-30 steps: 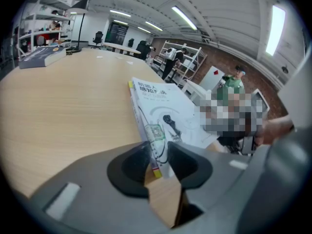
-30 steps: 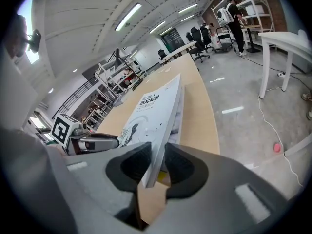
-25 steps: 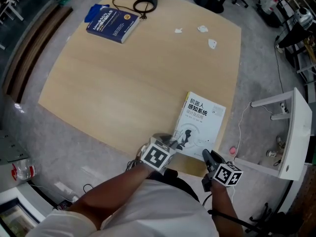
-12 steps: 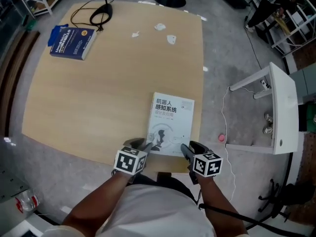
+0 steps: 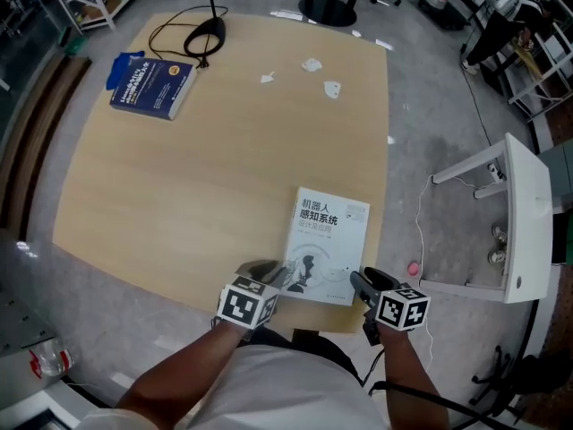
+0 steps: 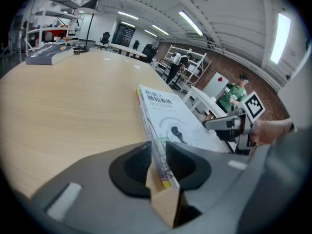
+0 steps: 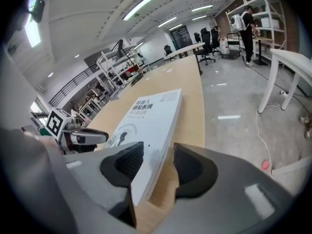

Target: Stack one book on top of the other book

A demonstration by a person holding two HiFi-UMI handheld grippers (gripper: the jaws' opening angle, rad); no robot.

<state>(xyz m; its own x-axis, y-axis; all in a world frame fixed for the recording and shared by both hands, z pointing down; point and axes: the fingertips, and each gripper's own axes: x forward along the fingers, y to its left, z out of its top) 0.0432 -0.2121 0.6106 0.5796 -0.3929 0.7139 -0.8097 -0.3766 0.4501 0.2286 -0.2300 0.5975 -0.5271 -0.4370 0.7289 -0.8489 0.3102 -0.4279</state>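
At the near edge of the worktop (image 5: 179, 177), the jaws of the left gripper (image 5: 273, 274), just closing, seem to pinch the left corner of the white book (image 5: 329, 240), while those of the right gripper (image 5: 363, 285), just opening, loosely straddle its right corner without pressing, probably for a level two-handed carry to the blue book (image 5: 152, 86) at the far-left corner.

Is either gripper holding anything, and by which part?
Left gripper, jaws just closed, pinches the white book by its near left corner. Right gripper, jaws just opened, only straddles the near right corner.
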